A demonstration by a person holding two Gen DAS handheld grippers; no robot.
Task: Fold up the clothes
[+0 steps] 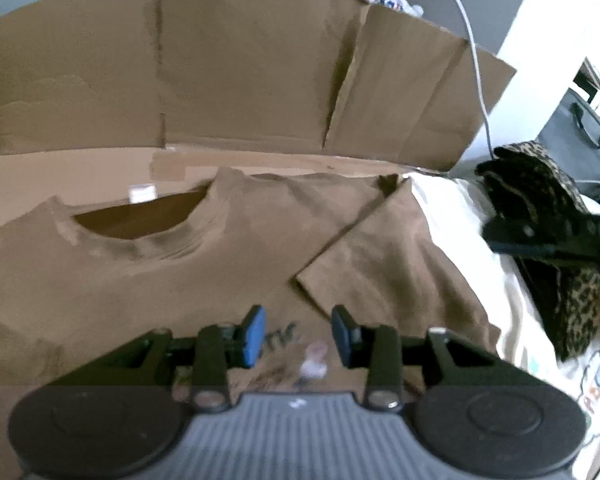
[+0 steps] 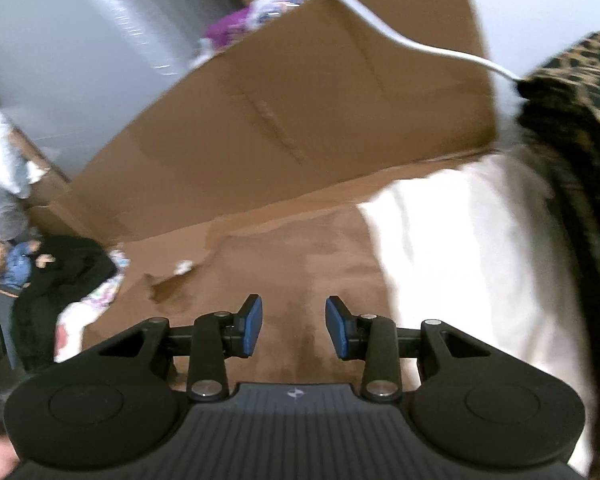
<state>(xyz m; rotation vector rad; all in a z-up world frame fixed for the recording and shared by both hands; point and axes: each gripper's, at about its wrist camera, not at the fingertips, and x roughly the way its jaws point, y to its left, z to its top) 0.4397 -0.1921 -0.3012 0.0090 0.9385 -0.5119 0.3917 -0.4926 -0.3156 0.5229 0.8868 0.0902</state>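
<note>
A brown T-shirt (image 1: 148, 280) lies flat on cardboard, its neck opening (image 1: 140, 216) at the far left and its right sleeve (image 1: 384, 256) folded in over the body. My left gripper (image 1: 299, 334) is open and empty, hovering over the shirt's printed chest. In the left wrist view the right gripper (image 1: 548, 236) shows as a dark shape at the right edge. My right gripper (image 2: 294, 326) is open and empty above the brown shirt (image 2: 300, 280), near its right edge beside white fabric (image 2: 472, 264).
A cardboard sheet (image 1: 80, 172) lies under the shirt, with a cardboard wall (image 1: 240, 80) behind. White bedding (image 1: 460, 216) lies to the right, with a leopard-print garment (image 1: 548, 184) on it. A white cable (image 1: 476, 64) hangs at the back. Dark clothes and a doll (image 2: 16, 264) lie at the left.
</note>
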